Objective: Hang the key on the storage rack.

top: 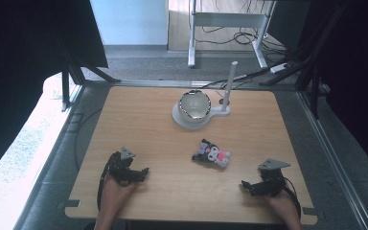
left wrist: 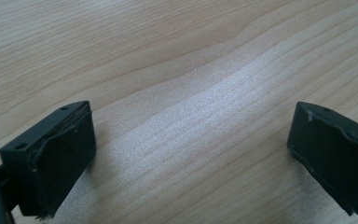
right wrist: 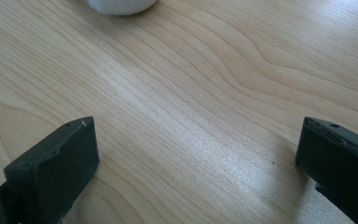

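A small plush toy [top: 212, 154], black, grey and pink, lies on the wooden table [top: 148, 124] right of centre. A white bowl [top: 195, 105] sits on a white base [top: 186, 120] with an upright white post [top: 228, 86] at the far middle. My left gripper [top: 143, 173] rests near the front left edge, held by a hand, jaws wide apart over bare wood [left wrist: 191, 140]. Near the front right edge my right gripper [top: 247, 185] stands open too, nothing between its jaws [right wrist: 196, 154]. A white rounded edge [right wrist: 119, 5] shows at the top of the right gripper view.
The table stands inside a dark metal frame [top: 326, 143] with black curtains at both sides. Beyond the far edge are a white desk frame [top: 230, 21] and cables [top: 249, 76] on the floor. Bare wood lies between the two grippers.
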